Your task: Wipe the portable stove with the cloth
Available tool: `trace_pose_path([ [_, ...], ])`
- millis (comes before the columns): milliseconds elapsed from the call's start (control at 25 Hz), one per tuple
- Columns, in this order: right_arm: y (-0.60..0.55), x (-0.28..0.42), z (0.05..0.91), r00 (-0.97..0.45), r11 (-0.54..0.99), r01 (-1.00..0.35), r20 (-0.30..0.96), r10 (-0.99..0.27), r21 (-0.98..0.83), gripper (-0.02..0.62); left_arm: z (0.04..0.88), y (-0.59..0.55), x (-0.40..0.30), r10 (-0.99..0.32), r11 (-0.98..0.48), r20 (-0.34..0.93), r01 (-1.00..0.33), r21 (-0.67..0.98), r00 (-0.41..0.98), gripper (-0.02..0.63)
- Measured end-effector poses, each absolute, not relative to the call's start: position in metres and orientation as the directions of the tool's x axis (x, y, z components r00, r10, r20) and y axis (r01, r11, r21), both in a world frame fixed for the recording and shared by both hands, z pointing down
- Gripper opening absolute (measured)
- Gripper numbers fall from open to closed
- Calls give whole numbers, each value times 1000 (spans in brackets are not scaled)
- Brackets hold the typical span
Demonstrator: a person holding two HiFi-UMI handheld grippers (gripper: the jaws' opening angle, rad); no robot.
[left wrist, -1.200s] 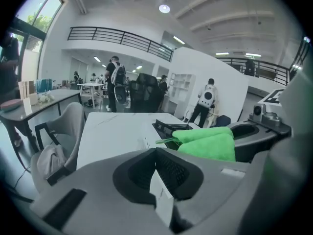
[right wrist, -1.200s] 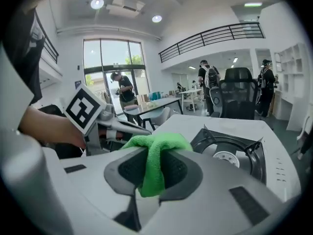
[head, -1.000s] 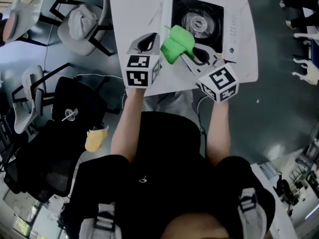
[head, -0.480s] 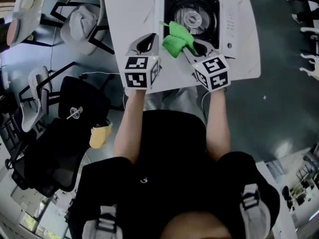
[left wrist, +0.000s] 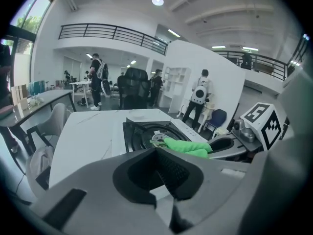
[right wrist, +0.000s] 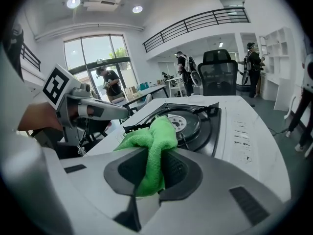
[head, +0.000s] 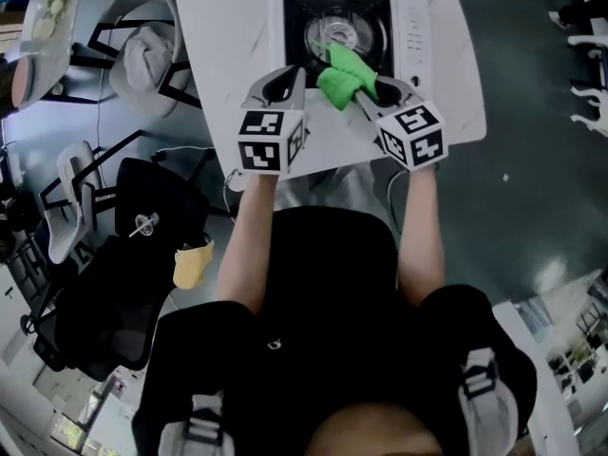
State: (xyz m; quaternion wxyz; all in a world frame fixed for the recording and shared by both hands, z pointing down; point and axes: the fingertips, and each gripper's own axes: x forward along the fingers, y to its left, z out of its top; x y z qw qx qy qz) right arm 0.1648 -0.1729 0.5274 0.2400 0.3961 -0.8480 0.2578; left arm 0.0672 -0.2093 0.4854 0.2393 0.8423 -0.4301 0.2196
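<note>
Over the stove [head: 339,28], right tool [head: 366,88] clamps cloth [head: 343,72].

Head view steeply down; both gripper views low across the table [head: 223,46] (stove [head: 328,22] shared by all)

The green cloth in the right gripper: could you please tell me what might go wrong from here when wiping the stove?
1. The right gripper pinches the cloth only by a bunched fold; under wiping pressure it might slip free.
2. Its loose end lies near the burner, so it could snag on the pan supports.
3. The left gripper is shut on nothing, not steadying the stove, which might slide on the table.
</note>
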Motion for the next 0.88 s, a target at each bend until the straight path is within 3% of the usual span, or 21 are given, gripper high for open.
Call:
trace_pose_path([
  [200,-170,188,520,-566,555,-794,634,-527,-248,52,483,-207,90,-613,-526,577,-824,212,539,0],
  [720,-177,255,460,-665,575,-746,414,-621,-335,52,470,-201,142,-643,-508,561,-839,197,521,-1],
  [880,-189,277,459,-638,544,-770,416,-648,-334,52,462,-197,155,-663,-489,557,-853,184,500,-1],
])
